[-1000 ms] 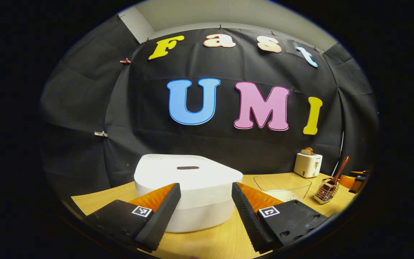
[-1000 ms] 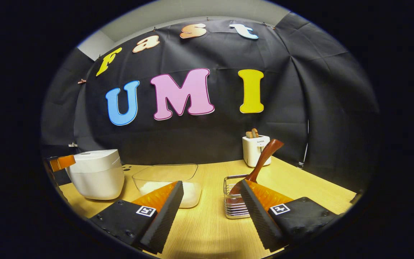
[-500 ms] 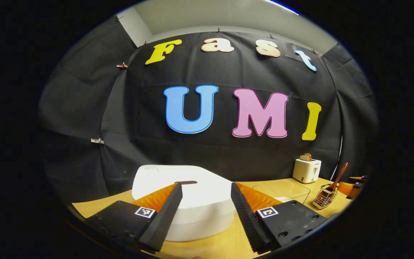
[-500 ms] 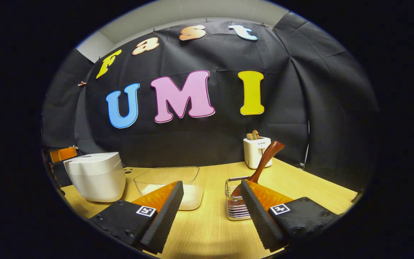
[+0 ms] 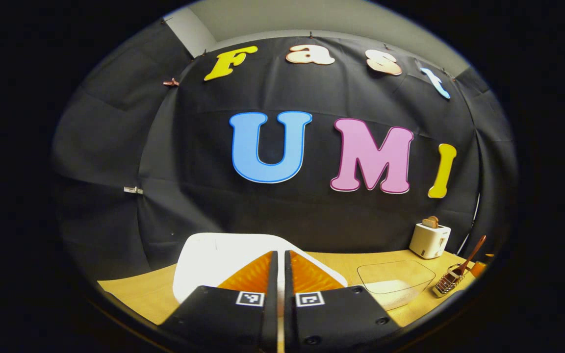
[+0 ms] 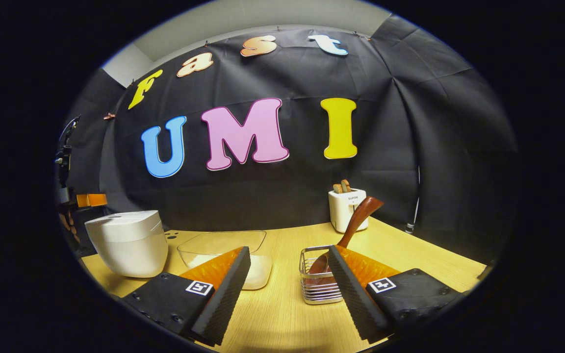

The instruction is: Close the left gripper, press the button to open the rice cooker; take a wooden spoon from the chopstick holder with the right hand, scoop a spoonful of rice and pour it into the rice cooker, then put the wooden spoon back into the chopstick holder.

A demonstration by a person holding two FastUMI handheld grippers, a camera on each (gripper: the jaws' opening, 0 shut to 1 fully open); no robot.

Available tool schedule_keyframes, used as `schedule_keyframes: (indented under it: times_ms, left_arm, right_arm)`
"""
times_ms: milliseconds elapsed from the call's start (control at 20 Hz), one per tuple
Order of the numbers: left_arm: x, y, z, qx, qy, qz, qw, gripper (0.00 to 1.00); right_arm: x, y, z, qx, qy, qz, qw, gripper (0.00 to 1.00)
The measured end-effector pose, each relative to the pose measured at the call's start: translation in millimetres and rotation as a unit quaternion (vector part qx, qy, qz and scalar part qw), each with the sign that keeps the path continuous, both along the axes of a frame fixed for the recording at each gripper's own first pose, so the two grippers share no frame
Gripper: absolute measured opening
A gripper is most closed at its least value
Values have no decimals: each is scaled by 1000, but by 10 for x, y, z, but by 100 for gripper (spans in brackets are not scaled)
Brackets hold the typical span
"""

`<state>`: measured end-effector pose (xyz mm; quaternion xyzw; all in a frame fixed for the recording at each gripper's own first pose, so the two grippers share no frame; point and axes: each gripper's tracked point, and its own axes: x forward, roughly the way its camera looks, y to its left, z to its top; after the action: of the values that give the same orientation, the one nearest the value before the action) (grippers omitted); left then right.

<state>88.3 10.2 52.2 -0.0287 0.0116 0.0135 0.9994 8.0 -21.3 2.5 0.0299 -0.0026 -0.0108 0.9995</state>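
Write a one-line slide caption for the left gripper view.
Left gripper, fingers shut on nothing, poised above the closed white rice cooker on the pale wooden table.

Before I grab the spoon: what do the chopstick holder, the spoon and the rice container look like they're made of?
Chopstick holder: shiny metal wire, by the bright stacked rails with gaps between them. Wooden spoon: reddish-brown, smooth with a soft sheen, probably lacquered wood. Rice container: clear, thin-walled, with the table showing through it; plastic or glass, I can't tell which.

No wording is legible; the toaster (image 6: pixel 347 210) carries a small unreadable mark.
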Motion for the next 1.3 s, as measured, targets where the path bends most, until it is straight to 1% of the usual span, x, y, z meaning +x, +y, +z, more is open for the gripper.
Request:
schedule_keyframes:
  times_ms: [50,150,250,350,400,500,550,800,850,1100,1200,1300]
  left_arm:
    - [69,25,-51,-16,8,-1,1000,5]
    - [182,94,-139,-42,26,5,999,5]
    - [279,173,-183,-51,41,16,998,5]
    - [353,196,-196,-44,55,21,997,5]
    - [382,204,-197,-34,61,22,997,5]
    - [406,289,-275,-7,86,43,995,5]
    - [415,271,-319,1,96,45,994,5]
    - [491,201,-503,19,133,45,990,5]
    - [488,184,-497,25,129,47,990,5]
    - [480,179,-570,33,141,46,988,6]
    - [479,176,-588,25,146,46,988,6]
    - [479,165,-614,36,157,48,986,6]
  right_arm:
    - [1,-17,5,0,-1,-1,1000,99]
    - [2,-47,7,0,-2,-1,1000,99]
    - [2,-82,14,1,-3,-3,1000,99]
    - [2,-113,12,5,-4,-3,1000,99]
    - [6,-138,7,7,-4,-4,1000,99]
    - [18,-173,-7,11,-4,-5,1000,99]
    - [24,-186,-9,14,-5,-6,1000,99]
    - [76,-213,-20,28,-9,-2,1000,99]
    - [85,-197,-34,32,-8,1,999,99]
    - [115,-195,-68,8,-9,3,1000,98]
    - [102,-177,-88,9,-8,9,1000,98]
    - [92,-209,-103,12,-8,8,1000,98]
